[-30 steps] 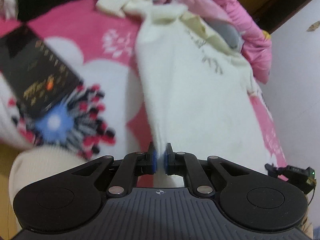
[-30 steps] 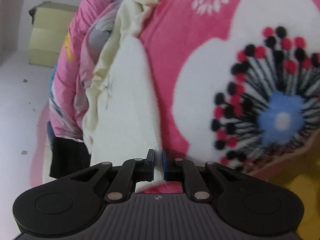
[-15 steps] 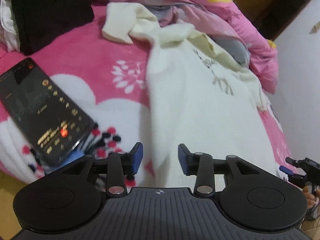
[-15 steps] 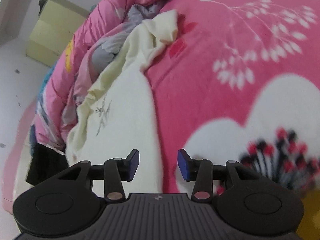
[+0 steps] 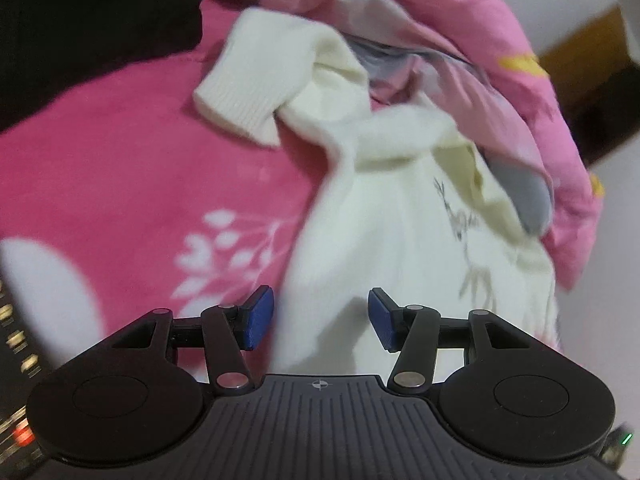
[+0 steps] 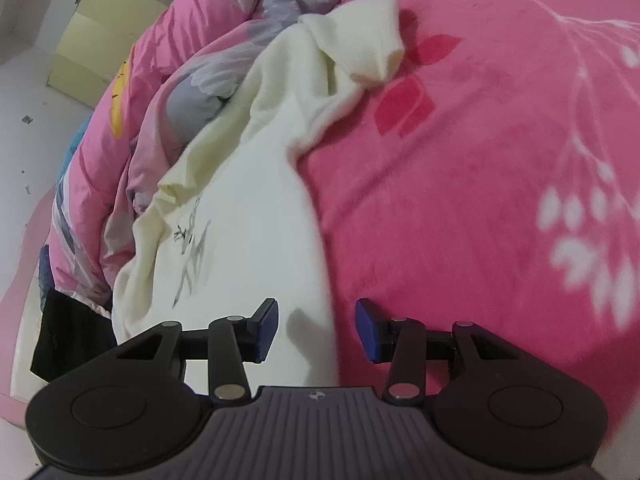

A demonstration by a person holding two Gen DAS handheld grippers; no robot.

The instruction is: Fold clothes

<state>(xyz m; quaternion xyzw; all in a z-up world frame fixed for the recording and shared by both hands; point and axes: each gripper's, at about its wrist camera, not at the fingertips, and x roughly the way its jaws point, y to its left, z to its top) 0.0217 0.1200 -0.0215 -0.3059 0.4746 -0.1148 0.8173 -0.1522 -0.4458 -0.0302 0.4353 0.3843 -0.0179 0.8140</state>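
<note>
A cream knit sweater [image 5: 384,240] with a grey deer print lies stretched on a pink flowered blanket [image 5: 140,184]. Its ribbed sleeve cuff [image 5: 240,108] lies folded at the far end. My left gripper [image 5: 320,318] is open and empty just above the sweater's near edge. In the right wrist view the same sweater [image 6: 248,216] runs away from me with its sleeve end [image 6: 368,48] bunched at the far end. My right gripper [image 6: 316,330] is open and empty over the sweater's near edge, where it meets the blanket [image 6: 480,160].
A rumpled pink and grey quilt [image 5: 480,80] is heaped along the sweater's far side, also in the right wrist view [image 6: 160,92]. A black garment [image 5: 80,20] lies at the top left. A phone [image 5: 12,332] lies at the left edge. A pale cabinet [image 6: 100,60] stands on the floor.
Both grippers were shut on the sweater's near edge one second ago. They have let go and opened, and both have moved forward along the sweater.
</note>
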